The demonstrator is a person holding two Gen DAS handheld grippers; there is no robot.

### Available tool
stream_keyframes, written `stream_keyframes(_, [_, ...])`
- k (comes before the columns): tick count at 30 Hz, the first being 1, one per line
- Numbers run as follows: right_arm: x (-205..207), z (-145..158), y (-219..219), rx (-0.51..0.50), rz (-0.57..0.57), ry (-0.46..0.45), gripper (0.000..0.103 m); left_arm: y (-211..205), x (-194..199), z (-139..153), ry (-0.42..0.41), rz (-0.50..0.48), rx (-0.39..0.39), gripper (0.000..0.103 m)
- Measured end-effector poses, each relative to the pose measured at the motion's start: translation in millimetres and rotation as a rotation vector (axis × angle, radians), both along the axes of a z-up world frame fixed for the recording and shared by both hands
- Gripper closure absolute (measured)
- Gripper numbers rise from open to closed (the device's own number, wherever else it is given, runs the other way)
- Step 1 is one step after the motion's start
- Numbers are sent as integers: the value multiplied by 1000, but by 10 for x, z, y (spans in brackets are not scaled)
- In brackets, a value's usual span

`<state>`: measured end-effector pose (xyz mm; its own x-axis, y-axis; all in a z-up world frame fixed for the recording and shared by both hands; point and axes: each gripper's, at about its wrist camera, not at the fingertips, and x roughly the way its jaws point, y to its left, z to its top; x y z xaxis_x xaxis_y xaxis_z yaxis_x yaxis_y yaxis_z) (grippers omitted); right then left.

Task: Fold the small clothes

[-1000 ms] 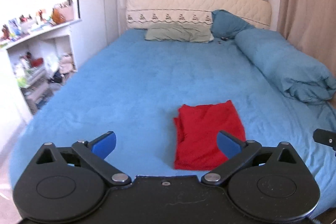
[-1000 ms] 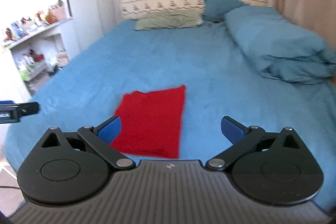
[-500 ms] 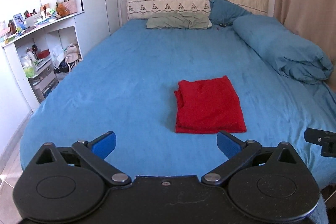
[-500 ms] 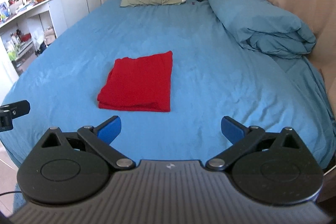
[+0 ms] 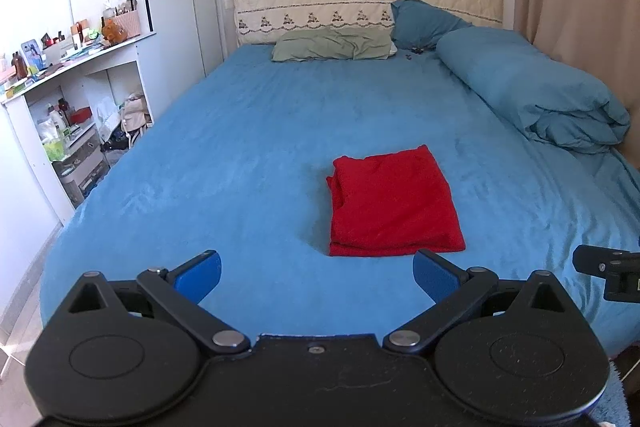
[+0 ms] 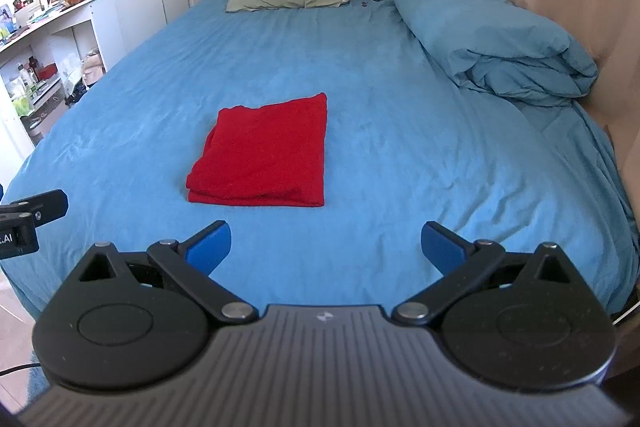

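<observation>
White shelf (image 5: 76, 75) at far left, cluttered with bottles. Left gripper (image 5: 316, 277): released, blue pads spread wide, empty, held above the near edge of the bed (image 5: 248, 155). Red cloth (image 5: 394, 203): folded into a rectangle, flat on the blue sheet near the foot, apart from both grippers. Right gripper (image 6: 326, 247): released, empty. Blue duvet (image 6: 492, 35): bundled along the right side.

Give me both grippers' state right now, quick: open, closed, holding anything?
Left gripper: open, holding nothing, short of the folded red cloth garment.
Right gripper: open, holding nothing.
</observation>
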<state>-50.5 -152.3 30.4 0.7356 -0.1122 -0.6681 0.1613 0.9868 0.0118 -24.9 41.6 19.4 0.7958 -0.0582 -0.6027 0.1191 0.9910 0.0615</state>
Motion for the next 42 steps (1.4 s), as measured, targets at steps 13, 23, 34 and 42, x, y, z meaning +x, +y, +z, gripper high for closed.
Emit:
stream_keyframes(13, [16, -23, -28, 2, -3, 5, 0, 24, -7, 27, -3, -6, -17, 0])
stream_keyframes(23, [27, -41, -45, 1, -10, 9, 0, 27, -20, 39, -17, -17, -11, 0])
stream_keyframes(34, [25, -61, -32, 7, -27, 12, 0, 5, -16, 80, -26, -26, -13, 0])
stream_keyframes(42, [22, -63, -54, 8, -24, 11, 0, 19, -20, 82, -25, -30, -7, 0])
